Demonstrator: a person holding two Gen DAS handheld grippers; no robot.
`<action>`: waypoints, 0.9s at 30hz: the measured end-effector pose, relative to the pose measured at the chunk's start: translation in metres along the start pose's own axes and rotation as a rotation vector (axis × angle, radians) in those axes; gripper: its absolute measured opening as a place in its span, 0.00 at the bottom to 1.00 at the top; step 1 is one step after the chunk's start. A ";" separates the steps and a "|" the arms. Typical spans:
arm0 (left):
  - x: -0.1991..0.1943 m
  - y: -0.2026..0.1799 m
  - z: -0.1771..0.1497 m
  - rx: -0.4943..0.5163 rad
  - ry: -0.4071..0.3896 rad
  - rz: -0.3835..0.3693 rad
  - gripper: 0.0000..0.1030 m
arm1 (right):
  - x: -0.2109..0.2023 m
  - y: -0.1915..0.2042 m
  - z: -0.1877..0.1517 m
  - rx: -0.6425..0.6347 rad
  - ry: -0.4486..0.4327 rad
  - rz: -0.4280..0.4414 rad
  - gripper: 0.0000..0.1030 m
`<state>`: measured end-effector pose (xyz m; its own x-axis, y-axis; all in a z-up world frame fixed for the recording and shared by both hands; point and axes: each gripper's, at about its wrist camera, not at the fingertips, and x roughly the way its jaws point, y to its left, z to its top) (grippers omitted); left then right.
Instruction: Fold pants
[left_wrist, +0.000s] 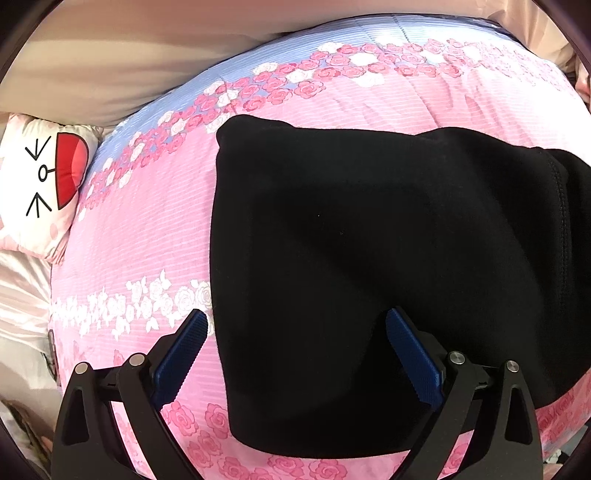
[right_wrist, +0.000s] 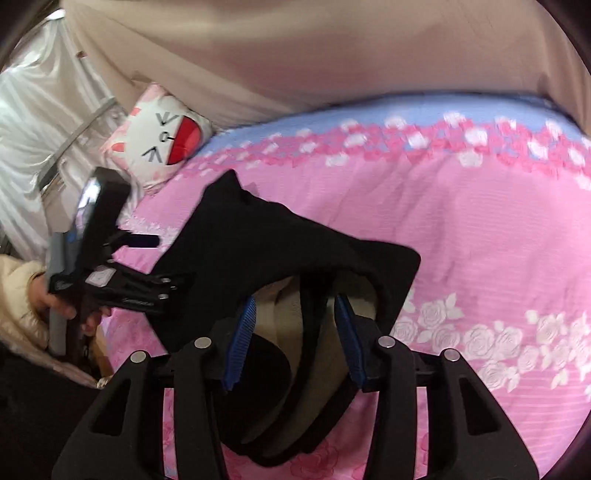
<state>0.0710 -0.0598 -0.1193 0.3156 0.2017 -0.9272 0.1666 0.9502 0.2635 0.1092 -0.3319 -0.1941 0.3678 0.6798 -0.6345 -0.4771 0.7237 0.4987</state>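
Note:
The black pants lie folded in a thick block on the pink rose bedspread. My left gripper is open, its blue pads above the block's near left edge, one finger over the bedspread, the other over the fabric. In the right wrist view the pants are bunched, with the waist opening and pale lining showing. My right gripper is open around a black strip of the waistband, not pinching it. The left gripper's body shows at the pants' left edge.
A white cat-face pillow lies at the bedspread's left end, also in the right wrist view. A beige wall or headboard runs behind the bed. Pale satin bedding lies at the left.

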 end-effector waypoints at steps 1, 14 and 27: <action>0.000 0.000 0.000 -0.002 0.001 0.001 0.94 | 0.006 -0.007 0.000 0.040 0.019 0.025 0.46; -0.004 0.001 -0.001 -0.011 -0.001 -0.008 0.94 | -0.008 -0.036 0.010 0.209 -0.023 0.130 0.06; -0.021 0.012 0.012 -0.046 -0.117 0.009 0.95 | -0.016 -0.058 0.005 0.329 -0.029 0.094 0.12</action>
<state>0.0775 -0.0557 -0.0933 0.4240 0.1840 -0.8868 0.1214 0.9587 0.2570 0.1345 -0.3840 -0.2097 0.3589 0.7449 -0.5624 -0.2290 0.6544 0.7206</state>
